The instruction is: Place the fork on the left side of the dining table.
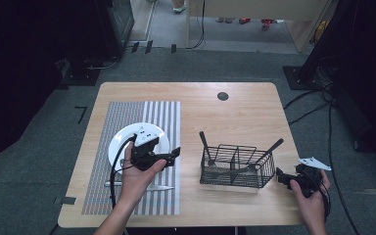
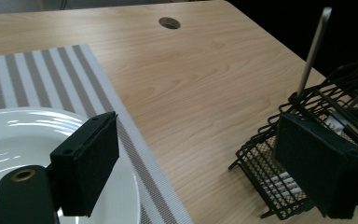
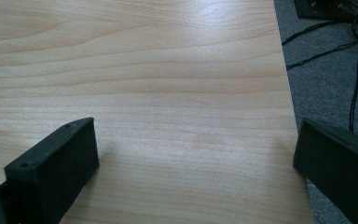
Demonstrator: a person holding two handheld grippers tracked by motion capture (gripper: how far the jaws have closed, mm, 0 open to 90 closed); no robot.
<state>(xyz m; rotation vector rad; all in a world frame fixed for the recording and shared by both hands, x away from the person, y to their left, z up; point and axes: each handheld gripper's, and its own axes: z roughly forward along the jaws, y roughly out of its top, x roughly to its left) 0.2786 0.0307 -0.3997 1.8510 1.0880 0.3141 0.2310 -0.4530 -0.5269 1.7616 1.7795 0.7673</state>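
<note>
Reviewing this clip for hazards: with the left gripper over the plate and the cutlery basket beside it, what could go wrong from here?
1. The left gripper hangs open over the white plate; a careless descent could knock or slide the plate on the striped mat.
2. The wire basket is light, with utensils leaning out; pulling one at an angle may tip or drag it.
3. The right gripper is open near the table's edge, where anything released could drop to the floor.

A round white plate point(image 1: 127, 139) lies flat on the striped grey placemat point(image 1: 127, 117) at the desk's left. Well apart to its right stands a black wire caddy point(image 1: 237, 169), with dark-handled utensils point(image 1: 204, 142) leaning upright in its compartments.
</note>
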